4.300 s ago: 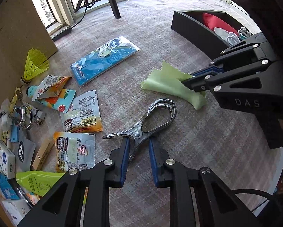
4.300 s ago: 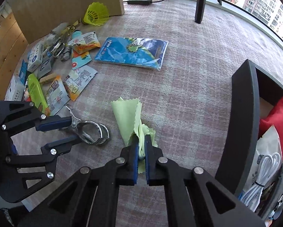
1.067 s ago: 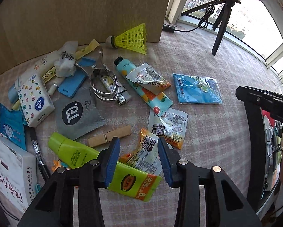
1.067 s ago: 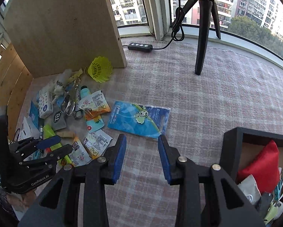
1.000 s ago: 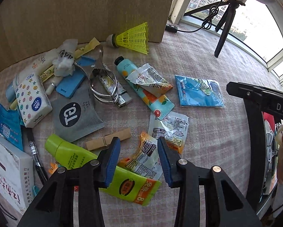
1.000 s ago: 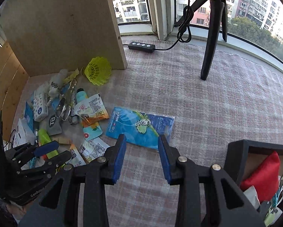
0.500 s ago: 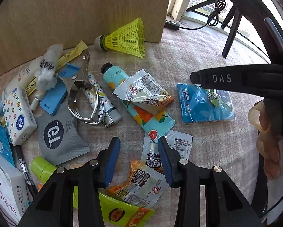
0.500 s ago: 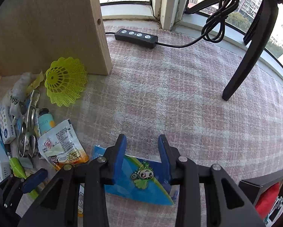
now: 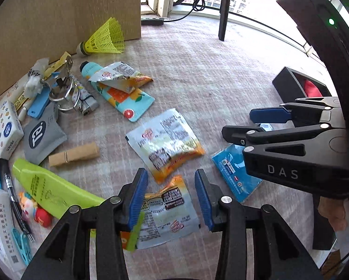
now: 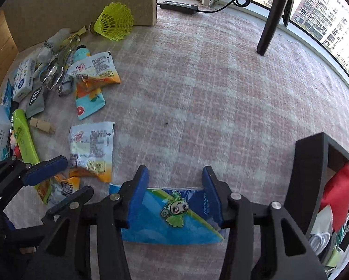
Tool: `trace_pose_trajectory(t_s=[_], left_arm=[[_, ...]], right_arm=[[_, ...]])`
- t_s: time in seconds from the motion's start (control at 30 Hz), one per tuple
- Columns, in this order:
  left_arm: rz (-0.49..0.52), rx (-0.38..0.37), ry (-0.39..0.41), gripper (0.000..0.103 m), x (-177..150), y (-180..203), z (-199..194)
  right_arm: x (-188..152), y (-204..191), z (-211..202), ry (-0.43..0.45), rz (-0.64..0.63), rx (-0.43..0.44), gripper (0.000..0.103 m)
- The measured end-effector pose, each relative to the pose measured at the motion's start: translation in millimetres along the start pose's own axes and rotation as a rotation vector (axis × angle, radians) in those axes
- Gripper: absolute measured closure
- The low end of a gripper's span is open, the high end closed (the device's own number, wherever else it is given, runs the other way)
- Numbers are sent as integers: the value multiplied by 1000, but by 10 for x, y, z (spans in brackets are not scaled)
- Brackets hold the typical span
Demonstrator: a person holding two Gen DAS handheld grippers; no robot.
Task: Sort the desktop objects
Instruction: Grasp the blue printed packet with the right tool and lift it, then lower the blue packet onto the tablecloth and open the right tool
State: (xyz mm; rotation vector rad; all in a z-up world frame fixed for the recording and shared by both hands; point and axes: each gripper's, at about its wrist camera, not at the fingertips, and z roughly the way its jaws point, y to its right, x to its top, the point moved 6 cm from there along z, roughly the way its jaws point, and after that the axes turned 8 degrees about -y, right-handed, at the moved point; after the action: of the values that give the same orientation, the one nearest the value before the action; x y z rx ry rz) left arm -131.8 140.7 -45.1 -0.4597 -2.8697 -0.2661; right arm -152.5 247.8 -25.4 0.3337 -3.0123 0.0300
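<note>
The right tongs [image 10: 175,193], jaws opening and empty, straddle the blue packet [image 10: 174,219] near the bench's front edge beside the black bin [image 10: 310,170], the pick-up step, while the left tongs [image 9: 171,198] hang half-open, empty, over a snack sachet [image 9: 167,214]; next, close squarely on the packet.

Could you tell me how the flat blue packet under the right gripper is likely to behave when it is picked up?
The blue packet looks thin and glossy, so probably light, floppy and slippery. It lies flat on the cloth, so pinching an edge may be awkward.
</note>
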Motion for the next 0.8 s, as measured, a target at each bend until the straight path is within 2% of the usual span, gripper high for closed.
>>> trace_pose_trajectory(t_s=[0.23, 0.3, 0.37, 0.4, 0.6, 0.7, 0.8], left_arm=[[141, -7, -38, 63, -513, 319, -136], [148, -52, -77, 63, -611, 398, -175], [123, -51, -85, 64, -679, 338, -239], [111, -47, -75, 64, -710, 295, -284], [108, -73, -82, 64, -803, 285, -432], [119, -130, -103, 64, -858, 449, -427], [142, -166, -124, 64, -936, 618, -365]], right_arm=[[-599, 32, -89, -34, 6, 62, 53], [-758, 32, -120, -76, 8, 131, 53], [-903, 66, -164, -114, 23, 215, 53], [-959, 113, -204, -111, 32, 227, 53], [-1143, 488, -344, -48, 68, 193, 53], [-1236, 511, -318, -36, 59, 163, 53], [-1188, 450, -248, -41, 41, 152, 53]])
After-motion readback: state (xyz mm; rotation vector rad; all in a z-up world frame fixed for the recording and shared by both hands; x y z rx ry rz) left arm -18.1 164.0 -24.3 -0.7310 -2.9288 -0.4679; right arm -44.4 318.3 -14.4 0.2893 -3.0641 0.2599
